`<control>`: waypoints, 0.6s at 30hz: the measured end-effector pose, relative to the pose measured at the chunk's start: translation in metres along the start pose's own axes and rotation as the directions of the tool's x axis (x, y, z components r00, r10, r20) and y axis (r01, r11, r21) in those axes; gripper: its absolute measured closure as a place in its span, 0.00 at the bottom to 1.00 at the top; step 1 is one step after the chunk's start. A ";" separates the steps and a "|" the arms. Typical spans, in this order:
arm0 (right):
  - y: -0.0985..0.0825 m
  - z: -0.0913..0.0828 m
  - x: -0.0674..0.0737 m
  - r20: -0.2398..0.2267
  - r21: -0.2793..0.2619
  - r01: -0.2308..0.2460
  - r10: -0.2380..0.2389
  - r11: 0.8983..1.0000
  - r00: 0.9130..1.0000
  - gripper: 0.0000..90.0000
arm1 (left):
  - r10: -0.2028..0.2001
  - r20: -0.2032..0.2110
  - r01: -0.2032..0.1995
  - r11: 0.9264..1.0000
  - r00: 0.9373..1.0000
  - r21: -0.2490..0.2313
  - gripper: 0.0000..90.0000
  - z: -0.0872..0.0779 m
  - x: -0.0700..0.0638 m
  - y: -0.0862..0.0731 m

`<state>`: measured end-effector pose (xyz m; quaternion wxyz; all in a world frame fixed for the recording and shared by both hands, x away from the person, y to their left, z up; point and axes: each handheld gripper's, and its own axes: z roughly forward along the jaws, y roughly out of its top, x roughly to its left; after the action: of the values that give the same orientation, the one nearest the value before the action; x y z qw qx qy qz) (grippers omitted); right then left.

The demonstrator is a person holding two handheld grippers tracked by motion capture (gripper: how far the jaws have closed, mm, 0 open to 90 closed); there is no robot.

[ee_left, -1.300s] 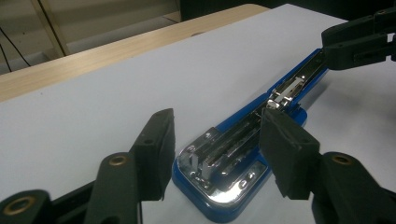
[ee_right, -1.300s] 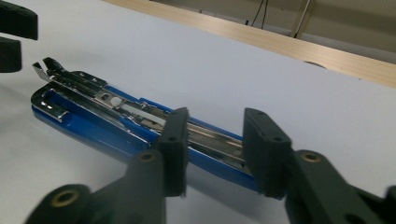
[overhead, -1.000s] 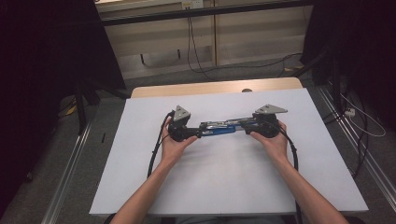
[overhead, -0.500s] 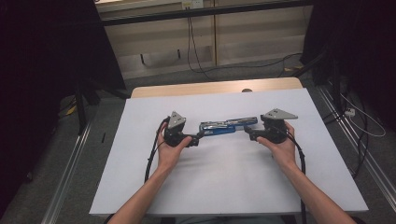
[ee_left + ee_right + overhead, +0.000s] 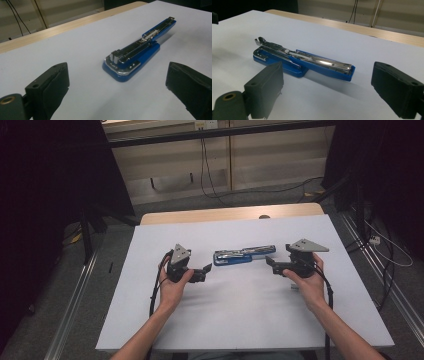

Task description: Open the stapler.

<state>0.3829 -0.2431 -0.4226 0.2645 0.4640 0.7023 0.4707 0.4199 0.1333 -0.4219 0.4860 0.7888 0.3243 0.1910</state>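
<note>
A blue stapler (image 5: 243, 255) lies unfolded flat on the white table top (image 5: 240, 320), its metal staple channel facing up. In the left gripper view the stapler (image 5: 136, 55) lies just beyond my open jaws, its base end nearest. The right gripper view has the stapler (image 5: 304, 62) lying crosswise ahead of my open jaws. My left gripper (image 5: 206, 270) sits left of the stapler, a short gap away. My right gripper (image 5: 270, 263) sits to its right, also apart from it. Neither gripper holds anything.
A wooden strip (image 5: 230, 213) runs along the table's far edge. Cables (image 5: 210, 170) lie on the floor beyond it, and metal rails (image 5: 75, 295) flank both sides. Each gripper's cable (image 5: 155, 292) trails back along the forearm.
Both grippers let go of the stapler and drew apart, left one leftward and toward me, right one rightward. The stapler now lies alone on the table.
</note>
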 end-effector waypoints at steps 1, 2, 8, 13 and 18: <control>-0.001 -0.001 0.000 0.000 0.001 0.002 -0.002 1.000 1.000 0.12 | 0.000 -0.001 0.000 1.000 1.000 0.002 0.06 -0.002 0.000 -0.001; -0.001 -0.002 0.000 -0.001 0.014 0.003 -0.003 1.000 1.000 0.12 | 0.005 0.003 -0.005 1.000 1.000 0.004 0.06 -0.004 -0.001 -0.002; -0.005 -0.007 0.000 0.001 0.037 0.000 -0.001 0.999 1.000 0.12 | 0.007 -0.003 -0.008 0.999 1.000 -0.031 0.05 -0.016 -0.007 -0.005; -0.011 -0.016 0.000 -0.004 0.036 0.009 -0.008 0.999 1.000 0.12 | 0.013 0.006 -0.012 1.000 1.000 -0.020 0.05 -0.028 -0.011 -0.014; -0.015 -0.022 -0.004 0.002 0.040 -0.014 0.014 0.999 1.000 0.13 | -0.015 -0.017 0.014 1.000 1.000 -0.025 0.04 -0.042 -0.012 -0.023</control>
<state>0.3612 -0.2578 -0.4270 0.2524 0.4746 0.7081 0.4579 0.3783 0.1591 -0.4228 0.4943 0.7787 0.3318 0.1981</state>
